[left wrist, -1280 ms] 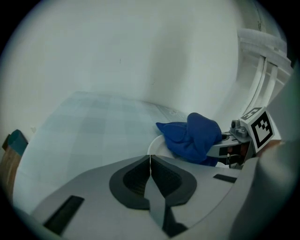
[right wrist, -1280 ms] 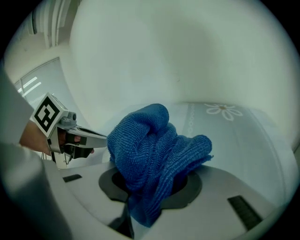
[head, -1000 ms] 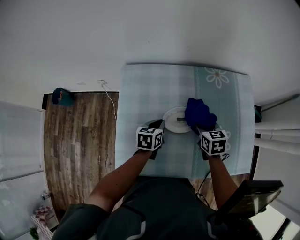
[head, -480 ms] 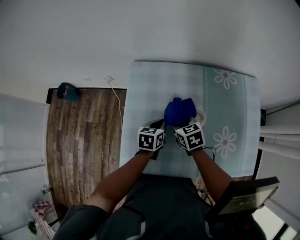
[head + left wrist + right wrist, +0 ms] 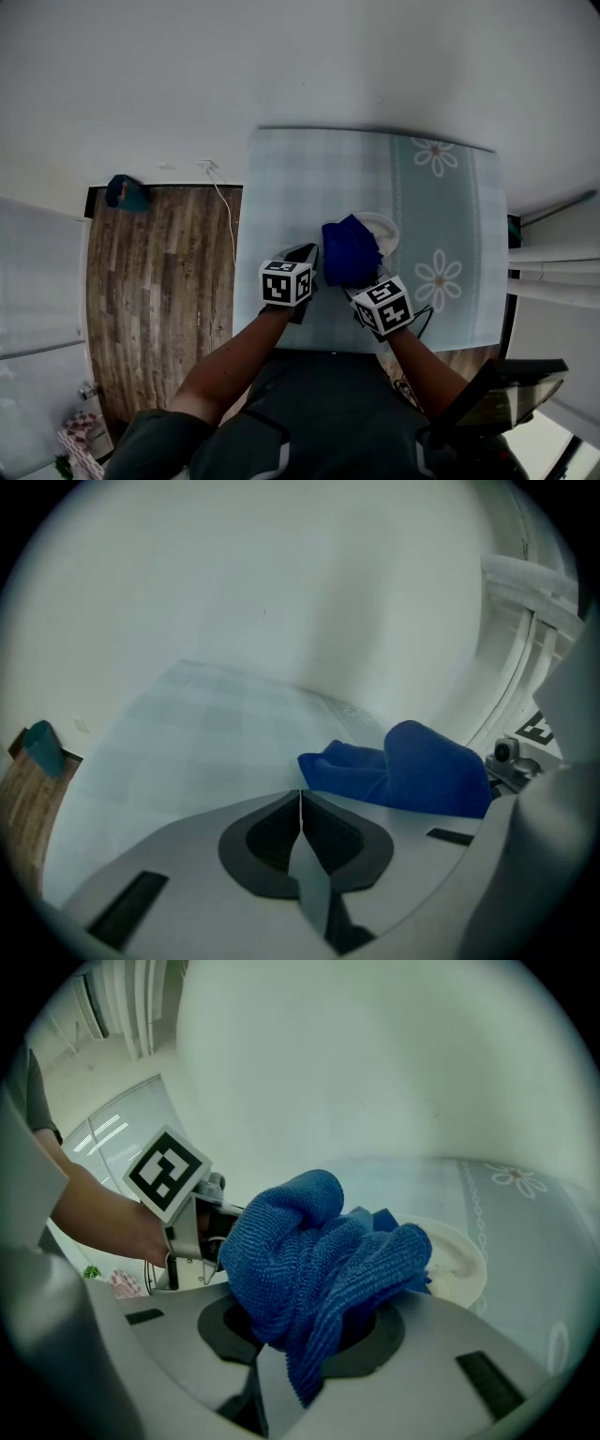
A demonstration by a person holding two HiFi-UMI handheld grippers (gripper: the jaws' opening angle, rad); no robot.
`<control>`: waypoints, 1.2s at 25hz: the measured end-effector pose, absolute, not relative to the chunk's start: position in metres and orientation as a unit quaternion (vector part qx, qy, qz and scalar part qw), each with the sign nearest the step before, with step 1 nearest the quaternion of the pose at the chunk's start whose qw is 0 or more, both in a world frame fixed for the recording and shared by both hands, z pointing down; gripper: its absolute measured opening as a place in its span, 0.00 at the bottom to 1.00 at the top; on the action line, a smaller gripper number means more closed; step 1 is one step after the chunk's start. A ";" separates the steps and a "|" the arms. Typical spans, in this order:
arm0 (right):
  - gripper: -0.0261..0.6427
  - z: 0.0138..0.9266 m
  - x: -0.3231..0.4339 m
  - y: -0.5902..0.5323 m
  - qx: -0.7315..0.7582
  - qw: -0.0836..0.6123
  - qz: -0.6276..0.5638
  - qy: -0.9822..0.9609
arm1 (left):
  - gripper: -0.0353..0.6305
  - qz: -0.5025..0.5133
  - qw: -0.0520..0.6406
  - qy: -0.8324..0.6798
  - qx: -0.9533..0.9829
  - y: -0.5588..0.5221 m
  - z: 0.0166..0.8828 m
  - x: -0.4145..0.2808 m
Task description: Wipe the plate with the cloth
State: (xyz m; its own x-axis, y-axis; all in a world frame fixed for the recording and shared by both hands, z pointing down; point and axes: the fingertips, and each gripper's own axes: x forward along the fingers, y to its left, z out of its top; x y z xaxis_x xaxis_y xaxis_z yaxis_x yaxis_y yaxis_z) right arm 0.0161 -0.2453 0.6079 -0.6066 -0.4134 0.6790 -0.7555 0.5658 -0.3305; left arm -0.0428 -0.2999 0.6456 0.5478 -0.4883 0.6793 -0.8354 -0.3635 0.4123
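Note:
A white plate sits on the pale blue checked tablecloth with daisy prints. My right gripper is shut on a bunched blue cloth, which lies over the plate's left edge. In the right gripper view the cloth fills the jaws of the right gripper, and the plate shows behind it. My left gripper hovers just left of the cloth, apart from the plate. In the left gripper view the left gripper is shut on nothing, with the cloth to its right.
A white wall rises behind the table's far edge. Wooden floor lies left of the table, with a teal object and a white cable on it. A dark screen stands at the lower right.
The right gripper has carried the cloth leftward and nearer across the plate, from its right side to its left edge. The left gripper has stayed near the plate's left side.

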 end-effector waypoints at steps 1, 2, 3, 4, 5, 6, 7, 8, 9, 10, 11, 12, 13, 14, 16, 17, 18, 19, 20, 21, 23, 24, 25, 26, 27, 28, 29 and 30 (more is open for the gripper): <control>0.23 0.602 0.016 -0.242 0.348 0.266 0.311 -0.843 | 0.07 0.226 0.379 -0.418 0.794 -0.299 0.645 -0.043; 0.23 0.594 0.015 -0.241 0.349 0.253 0.312 -0.847 | 0.07 0.223 0.379 -0.419 0.795 -0.299 0.642 -0.044; 0.23 0.585 0.013 -0.242 0.349 0.238 0.311 -0.851 | 0.07 0.218 0.378 -0.421 0.795 -0.298 0.639 -0.045; 0.23 0.576 0.009 -0.244 0.347 0.224 0.310 -0.856 | 0.07 0.213 0.378 -0.424 0.795 -0.298 0.636 -0.047; 0.23 0.570 0.005 -0.249 0.344 0.211 0.308 -0.862 | 0.07 0.209 0.378 -0.427 0.795 -0.298 0.633 -0.049; 0.23 0.566 0.000 -0.255 0.339 0.202 0.308 -0.866 | 0.07 0.206 0.377 -0.431 0.794 -0.298 0.631 -0.051; 0.23 0.567 -0.005 -0.261 0.336 0.197 0.311 -0.867 | 0.07 0.205 0.376 -0.434 0.792 -0.297 0.630 -0.053; 0.23 0.572 -0.007 -0.266 0.337 0.196 0.317 -0.865 | 0.07 0.207 0.375 -0.437 0.791 -0.296 0.629 -0.055; 0.23 0.581 -0.007 -0.271 0.342 0.203 0.324 -0.859 | 0.07 0.210 0.375 -0.438 0.790 -0.295 0.630 -0.057; 0.23 0.591 -0.005 -0.275 0.350 0.214 0.329 -0.850 | 0.07 0.212 0.376 -0.439 0.788 -0.293 0.631 -0.058; 0.23 0.602 0.001 -0.278 0.360 0.227 0.332 -0.842 | 0.07 0.213 0.378 -0.438 0.787 -0.292 0.632 -0.058; 0.23 0.611 0.008 -0.279 0.369 0.237 0.335 -0.834 | 0.07 0.213 0.378 -0.438 0.787 -0.292 0.633 -0.057; 0.23 0.617 0.015 -0.279 0.377 0.240 0.337 -0.829 | 0.07 0.211 0.378 -0.437 0.788 -0.293 0.633 -0.056; 0.23 0.620 0.024 -0.279 0.384 0.239 0.339 -0.825 | 0.07 0.210 0.377 -0.436 0.790 -0.294 0.633 -0.054; 0.23 0.622 0.041 -0.277 0.397 0.236 0.341 -0.819 | 0.07 0.209 0.375 -0.434 0.792 -0.296 0.632 -0.051; 0.23 0.623 0.050 -0.275 0.403 0.236 0.342 -0.816 | 0.07 0.210 0.374 -0.432 0.793 -0.296 0.633 -0.050; 0.23 0.624 0.059 -0.274 0.411 0.235 0.343 -0.811 | 0.07 0.212 0.374 -0.432 0.793 -0.296 0.633 -0.049; 0.23 0.625 0.068 -0.273 0.419 0.233 0.346 -0.806 | 0.07 0.213 0.375 -0.431 0.793 -0.295 0.634 -0.047; 0.23 0.625 0.077 -0.274 0.429 0.232 0.348 -0.801 | 0.07 0.213 0.376 -0.430 0.792 -0.296 0.635 -0.046; 0.23 0.625 0.087 -0.275 0.438 0.231 0.348 -0.796 | 0.07 0.212 0.377 -0.430 0.792 -0.297 0.636 -0.044; 0.23 0.626 0.106 -0.279 0.459 0.230 0.348 -0.784 | 0.07 0.211 0.375 -0.430 0.794 -0.299 0.636 -0.041; 0.23 0.626 0.115 -0.280 0.470 0.228 0.349 -0.778 | 0.07 0.210 0.374 -0.429 0.795 -0.300 0.635 -0.039; 0.23 0.624 0.123 -0.280 0.480 0.225 0.350 -0.772 | 0.07 0.208 0.373 -0.428 0.796 -0.300 0.633 -0.037; 0.23 0.620 0.129 -0.280 0.488 0.223 0.350 -0.768 | 0.07 0.207 0.372 -0.428 0.798 -0.300 0.630 -0.035; 0.23 0.613 0.133 -0.279 0.493 0.218 0.348 -0.767 | 0.07 0.206 0.370 -0.427 0.799 -0.299 0.627 -0.034; 0.23 0.606 0.134 -0.281 0.496 0.213 0.343 -0.769 | 0.07 0.204 0.368 -0.426 0.800 -0.299 0.624 -0.034; 0.23 0.597 0.132 -0.285 0.496 0.205 0.335 -0.775 | 0.07 0.203 0.367 -0.426 0.801 -0.300 0.623 -0.033; 0.23 0.589 0.130 -0.291 0.495 0.197 0.324 -0.782 | 0.07 0.202 0.367 -0.427 0.801 -0.301 0.623 -0.034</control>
State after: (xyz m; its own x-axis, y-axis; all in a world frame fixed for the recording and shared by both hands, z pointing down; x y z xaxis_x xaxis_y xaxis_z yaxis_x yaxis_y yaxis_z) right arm 0.1298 -0.2911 0.5893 -0.4316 -0.6463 0.6293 -0.9020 0.2994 -0.3111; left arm -0.0337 -0.3009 0.6231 0.5528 -0.5366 0.6375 -0.8332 -0.3657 0.4147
